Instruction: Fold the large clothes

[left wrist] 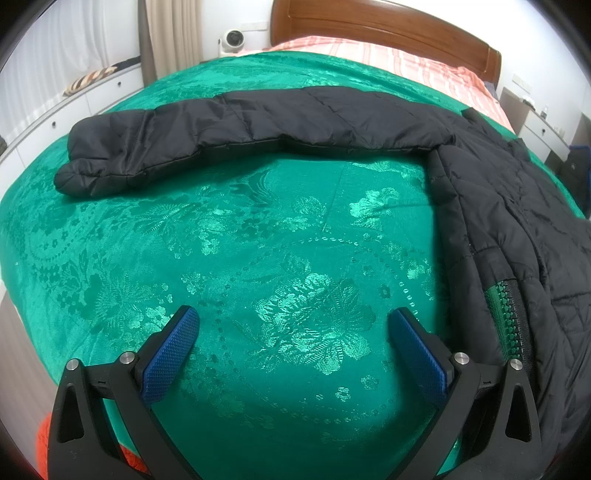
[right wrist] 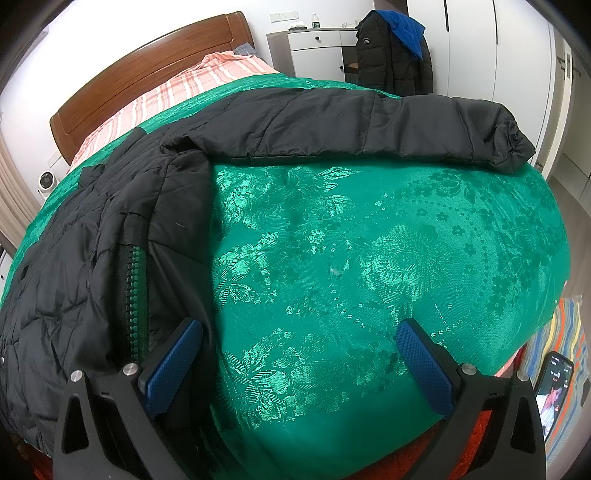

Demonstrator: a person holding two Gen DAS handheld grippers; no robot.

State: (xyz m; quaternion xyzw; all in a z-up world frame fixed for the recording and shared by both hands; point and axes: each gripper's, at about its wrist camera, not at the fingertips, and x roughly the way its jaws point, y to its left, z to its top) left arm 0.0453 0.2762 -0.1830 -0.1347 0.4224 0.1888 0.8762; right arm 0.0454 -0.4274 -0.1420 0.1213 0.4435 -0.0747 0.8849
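Black puffer jacket (left wrist: pixel 524 221) spread on green bedspread (left wrist: pixel 258 258), sleeves out far | left hand-held gripper (left wrist: pixel 293 332) and right hand-held gripper (right wrist: pixel 299 343) wide, empty | likely light, soft, slippery: pinch cuff or hem seam

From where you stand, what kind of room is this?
Most likely a bedroom: a bed with a wooden headboard, a nightstand beside it, and a black jacket spread out for folding.
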